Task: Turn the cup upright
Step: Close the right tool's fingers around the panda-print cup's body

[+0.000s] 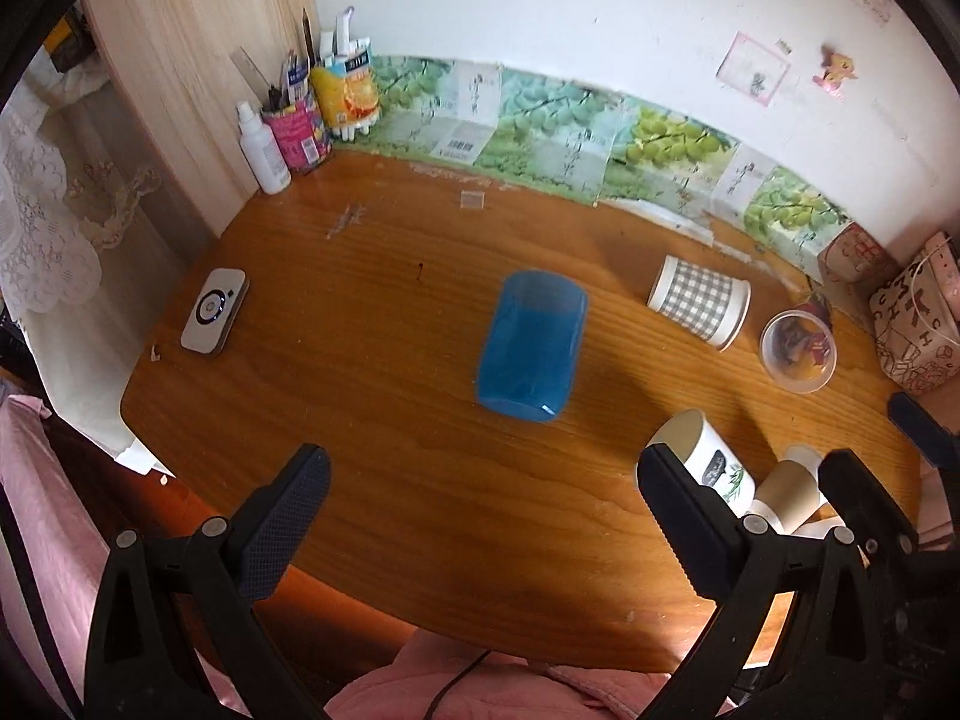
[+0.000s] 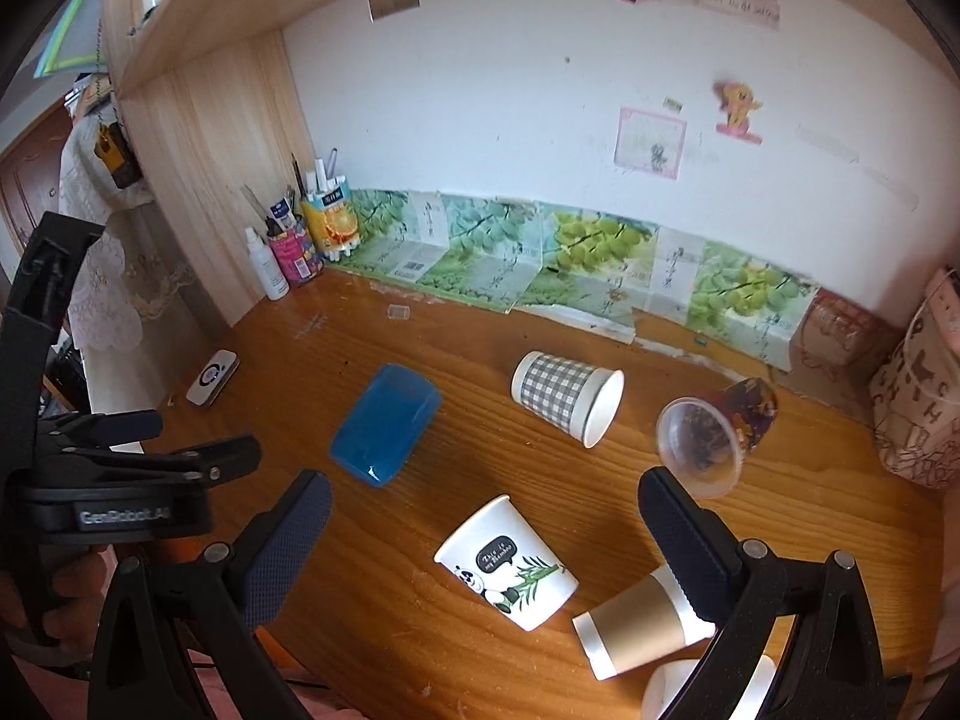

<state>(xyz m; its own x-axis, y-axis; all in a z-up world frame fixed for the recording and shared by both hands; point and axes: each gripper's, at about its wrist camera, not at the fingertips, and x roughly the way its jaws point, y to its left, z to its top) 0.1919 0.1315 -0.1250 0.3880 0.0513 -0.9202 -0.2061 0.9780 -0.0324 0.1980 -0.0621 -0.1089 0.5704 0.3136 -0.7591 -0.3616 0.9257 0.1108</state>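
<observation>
The blue cup (image 1: 533,345) lies on its side mid-counter (image 1: 372,504), between other fallen cups. I hold both jaws wide and empty. A smooth round wall may roll or slip away if I pinch off-centre.

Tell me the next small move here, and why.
Probably lower the right hand-held gripper onto the panda cup: it lies on its side on the table right between the open fingers, and neither hand-held gripper holds anything yet.
</observation>
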